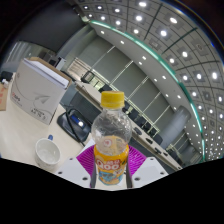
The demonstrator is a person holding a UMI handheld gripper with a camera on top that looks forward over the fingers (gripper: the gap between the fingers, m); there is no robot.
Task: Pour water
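A clear plastic bottle [112, 135] with a yellow cap and a yellow-orange label stands upright between my fingers. My gripper [112, 165] is shut on the bottle, with the purple pads [86, 158] pressed against its labelled lower part at both sides. The bottle is lifted above the white table [20, 135]. A small white cup [47, 150] stands on the table below and left of the bottle, apart from it, with its opening facing up.
A white cardboard box [42, 85] stands on the table beyond the cup. A black office chair [73, 122] sits just behind the bottle. Rows of desks and ceiling lights stretch away behind.
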